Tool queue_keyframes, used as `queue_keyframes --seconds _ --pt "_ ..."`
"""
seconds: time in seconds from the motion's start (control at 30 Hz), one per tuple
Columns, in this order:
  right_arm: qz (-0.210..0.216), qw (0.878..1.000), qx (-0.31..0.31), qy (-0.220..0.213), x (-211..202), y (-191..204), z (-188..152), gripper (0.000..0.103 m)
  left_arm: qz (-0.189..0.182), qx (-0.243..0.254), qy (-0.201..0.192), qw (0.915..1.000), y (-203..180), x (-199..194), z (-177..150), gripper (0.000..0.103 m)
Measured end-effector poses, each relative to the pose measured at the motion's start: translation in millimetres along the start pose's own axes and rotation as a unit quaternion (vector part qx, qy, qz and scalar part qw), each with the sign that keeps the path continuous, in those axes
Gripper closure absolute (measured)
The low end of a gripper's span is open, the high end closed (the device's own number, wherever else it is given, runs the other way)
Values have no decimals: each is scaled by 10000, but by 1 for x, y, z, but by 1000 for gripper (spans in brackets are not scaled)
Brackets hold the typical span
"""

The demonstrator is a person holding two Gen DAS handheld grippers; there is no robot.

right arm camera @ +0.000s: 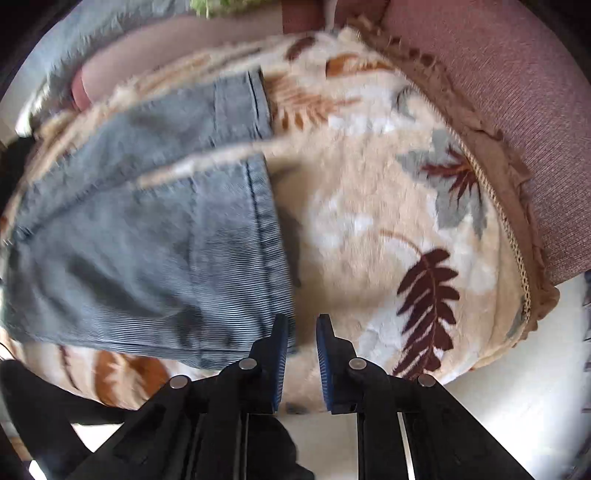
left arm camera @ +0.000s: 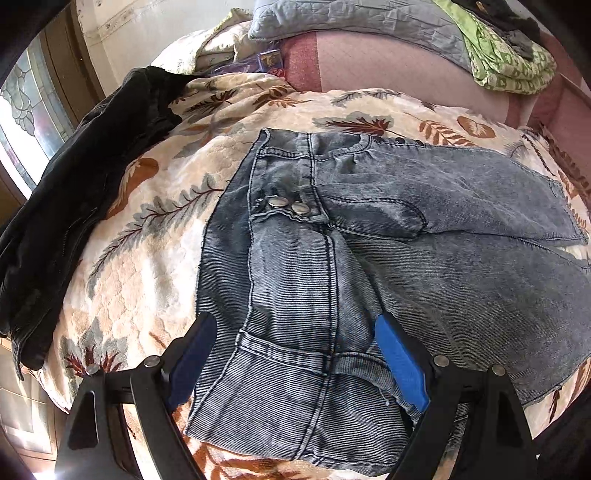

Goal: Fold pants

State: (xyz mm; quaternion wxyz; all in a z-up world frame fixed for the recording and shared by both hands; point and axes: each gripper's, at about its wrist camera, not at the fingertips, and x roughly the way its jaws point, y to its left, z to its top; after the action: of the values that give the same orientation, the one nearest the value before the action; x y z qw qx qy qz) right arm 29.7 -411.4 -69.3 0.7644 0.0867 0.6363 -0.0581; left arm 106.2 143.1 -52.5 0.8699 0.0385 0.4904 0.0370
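Note:
Grey-blue denim pants lie flat on a leaf-patterned blanket, waistband to the left, two metal buttons showing, legs running to the right. My left gripper is open wide, its blue pads either side of the near waistband and pocket, just above the cloth. In the right wrist view the two leg hems lie at left on the blanket. My right gripper is open by a narrow gap and empty, just right of the near hem corner. That view is blurred.
A black jacket lies on the blanket's left side. A grey pillow and green patterned cloth lie at the back on a pink sofa. The blanket's fringed edge and pale floor lie to the right.

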Motion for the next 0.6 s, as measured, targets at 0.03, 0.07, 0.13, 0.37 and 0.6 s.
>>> queue_keyframes --seconds 0.03,0.07,0.13,0.37,0.6 --pt "169 9996 192 -85 -7 -12 -1 85 29 55 6 10000 -3 1 -1 15" --pt "443 9980 454 -61 -13 -22 2 84 66 101 18 9999 -5 3 -1 15" --pt "806 9915 905 -482 -34 -39 8 72 84 175 -2 9998 -9 4 -2 15" --pt "1168 9872 677 -848 -25 -2 78 54 67 23 347 9994 -7 26 -5 15" --pt "27 9983 33 -581 15 36 103 89 -345 -342 362 9982 8 19 4 15"
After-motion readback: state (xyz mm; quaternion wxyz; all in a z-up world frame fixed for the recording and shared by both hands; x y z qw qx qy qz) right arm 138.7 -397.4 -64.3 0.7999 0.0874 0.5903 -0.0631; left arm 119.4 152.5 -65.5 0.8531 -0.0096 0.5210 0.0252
